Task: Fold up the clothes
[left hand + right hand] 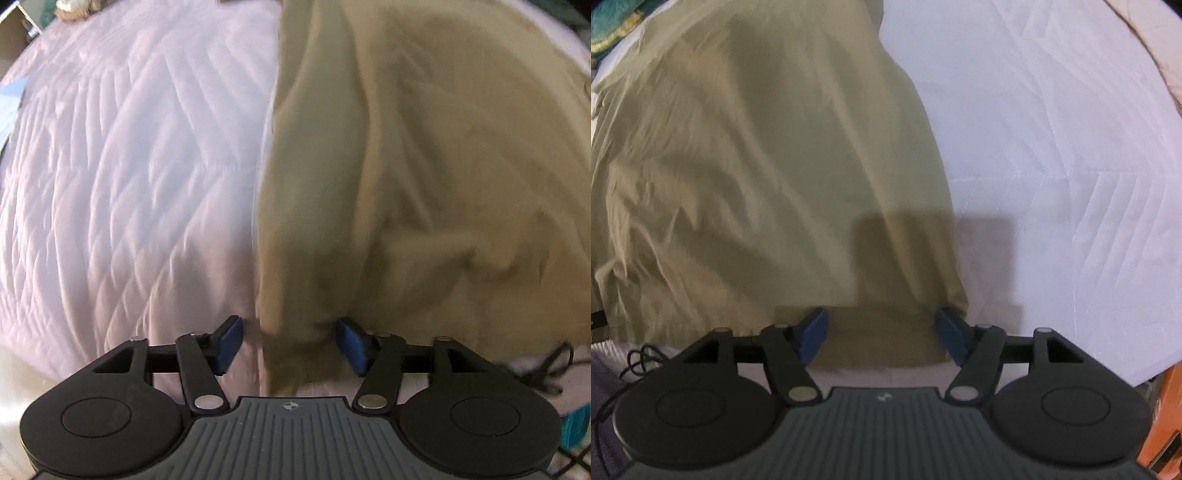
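Observation:
A khaki garment (424,166) lies crumpled on a pale quilted bedspread (129,166) and fills the right half of the left wrist view. My left gripper (290,341) points down over the garment's near left corner. Its blue pads stand apart, a bunched fold hangs between them against the right pad (351,345), and the left pad is clear of the cloth. In the right wrist view the same garment (757,166) spreads to the left over the bedspread (1052,147). My right gripper (881,332) is open above the near hem, which lies flat between its pads.
A black cable (550,369) trails off the near edge of the bed and also shows as a cable (639,362) in the right wrist view. Teal fabric (613,26) sits at the far left, an orange object (1167,424) at the near right.

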A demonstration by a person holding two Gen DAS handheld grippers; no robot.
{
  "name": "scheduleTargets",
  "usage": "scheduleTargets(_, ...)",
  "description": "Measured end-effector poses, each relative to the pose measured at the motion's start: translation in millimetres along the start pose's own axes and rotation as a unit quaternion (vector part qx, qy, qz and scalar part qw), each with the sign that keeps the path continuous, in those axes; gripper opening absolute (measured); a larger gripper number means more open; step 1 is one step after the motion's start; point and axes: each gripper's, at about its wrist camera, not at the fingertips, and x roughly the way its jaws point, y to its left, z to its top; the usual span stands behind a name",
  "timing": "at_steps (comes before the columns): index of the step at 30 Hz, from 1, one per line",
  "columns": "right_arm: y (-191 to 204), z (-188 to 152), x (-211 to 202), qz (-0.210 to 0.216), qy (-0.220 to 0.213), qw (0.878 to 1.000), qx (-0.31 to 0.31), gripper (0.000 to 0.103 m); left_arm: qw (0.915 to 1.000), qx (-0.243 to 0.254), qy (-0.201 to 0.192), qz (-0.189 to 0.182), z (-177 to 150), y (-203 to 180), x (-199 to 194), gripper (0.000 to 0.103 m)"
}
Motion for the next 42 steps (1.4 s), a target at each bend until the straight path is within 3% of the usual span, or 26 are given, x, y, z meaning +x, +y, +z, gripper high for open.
scheduleTargets(3,11,-1,2,-0.023,-0.007,0.999,-0.024,0.065,0.9998,-0.002,-0.009,-0.015,-3,9,0,0.063)
scheduleTargets(4,15,-1,3,-0.034,-0.009,0.999,-0.036,0.058,0.9997,0.000,-0.011,-0.020,-4,11,0,0.063)
scheduleTargets(6,17,-2,1,-0.041,-0.011,0.998,-0.045,0.037,0.9995,0.010,-0.009,-0.029,-3,13,-1,0.053)
scheduleTargets(7,16,-2,-1,-0.039,-0.011,0.998,-0.044,0.013,0.9994,0.011,-0.004,-0.034,-2,14,-2,0.049)
scheduleTargets(8,13,-1,-1,-0.029,-0.003,0.999,-0.034,0.003,0.9991,0.012,0.001,-0.040,0,15,-3,0.035)
scheduleTargets(9,11,0,-2,-0.020,0.005,0.999,-0.024,0.003,0.9987,0.012,0.007,-0.048,1,17,-4,0.022)
scheduleTargets(11,10,2,-2,-0.017,0.019,0.999,-0.028,0.003,0.9974,0.012,0.022,-0.067,4,21,-4,0.009)
scheduleTargets(16,11,6,-15,-0.014,0.033,0.998,-0.043,0.002,0.9958,0.041,0.047,-0.067,7,39,-10,0.007)
scheduleTargets(19,-5,8,-36,0.028,-0.021,0.999,-0.009,0.008,0.9943,0.052,0.042,-0.083,4,52,-20,0.007)
scheduleTargets(21,-16,12,-43,0.048,-0.042,0.998,0.009,0.038,0.9932,0.073,0.025,-0.088,5,53,-30,0.014)
scheduleTargets(22,-19,12,-42,0.033,-0.039,0.999,0.008,0.060,0.9933,0.080,0.017,-0.081,5,53,-34,0.014)
scheduleTargets(23,-20,8,-40,0.013,-0.041,0.999,0.001,0.064,0.9937,0.080,0.008,-0.079,6,54,-36,0.016)
scheduleTargets(25,-24,2,-30,0.001,-0.033,0.999,0.001,0.064,0.9960,0.065,0.003,-0.062,19,51,-31,0.032)
scheduleTargets(26,-27,0,-23,0.004,-0.025,1.000,0.005,0.064,0.9967,0.059,0.006,-0.056,20,48,-29,0.051)
scheduleTargets(27,-29,-2,-16,0.007,-0.017,1.000,0.009,0.064,0.9970,0.057,0.008,-0.052,22,45,-24,0.060)
scheduleTargets(31,-22,-2,10,0.002,-0.005,1.000,0.012,0.067,0.9970,0.062,0.031,-0.035,22,37,-2,0.069)
scheduleTargets(33,-8,-1,10,-0.017,-0.008,1.000,-0.022,0.053,0.9974,0.060,0.029,-0.030,21,36,0,0.072)
scheduleTargets(35,0,-1,9,-0.010,-0.001,0.999,-0.038,0.005,0.9975,0.049,0.031,-0.039,21,41,-2,0.061)
scheduleTargets(37,3,0,7,0.005,0.013,0.999,-0.047,0.006,0.9968,0.042,0.047,-0.049,22,48,-6,0.036)
scheduleTargets(38,5,0,6,0.009,0.020,0.998,-0.052,0.005,0.9958,0.042,0.060,-0.055,22,51,-7,0.010)
scheduleTargets(42,4,3,-6,0.019,0.038,0.997,-0.059,0.005,0.9918,0.049,0.097,-0.068,19,69,-13,0.005)
